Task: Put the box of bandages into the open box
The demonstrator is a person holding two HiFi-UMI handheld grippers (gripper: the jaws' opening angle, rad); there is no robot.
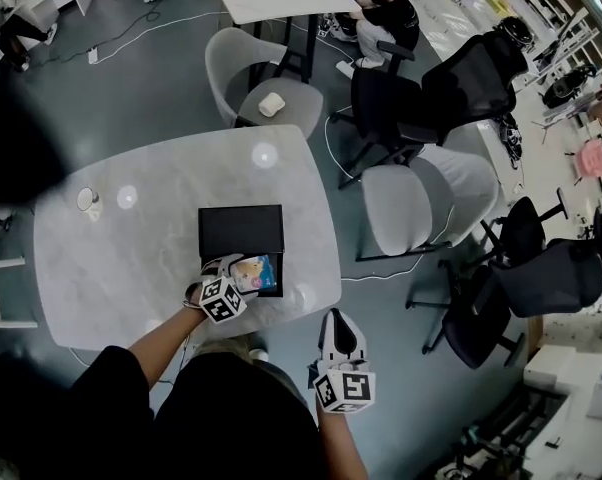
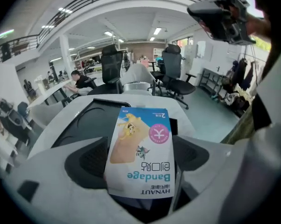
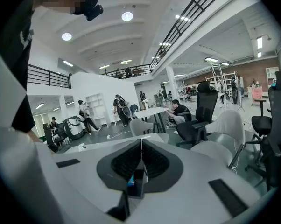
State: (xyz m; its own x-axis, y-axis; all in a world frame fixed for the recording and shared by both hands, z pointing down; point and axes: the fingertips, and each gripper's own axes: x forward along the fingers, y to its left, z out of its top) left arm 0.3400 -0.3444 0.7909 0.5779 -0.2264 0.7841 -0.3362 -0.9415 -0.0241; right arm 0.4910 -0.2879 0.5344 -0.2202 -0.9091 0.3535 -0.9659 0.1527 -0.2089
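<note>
Currently the left gripper (image 1: pixel 231 274) is pinching the seemingly light, crushable box of bandages (image 2: pixel 141 148) by its end over the open box (image 1: pixel 240 230), the right gripper (image 1: pixel 341 332) hanging closed, empty.

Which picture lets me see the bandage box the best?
The left gripper view: the bandage box fills the middle, held between the left tongs, with its print readable. The head view shows the bandage box small, at the black open box's edge. The right gripper view does not clearly show it.
</note>
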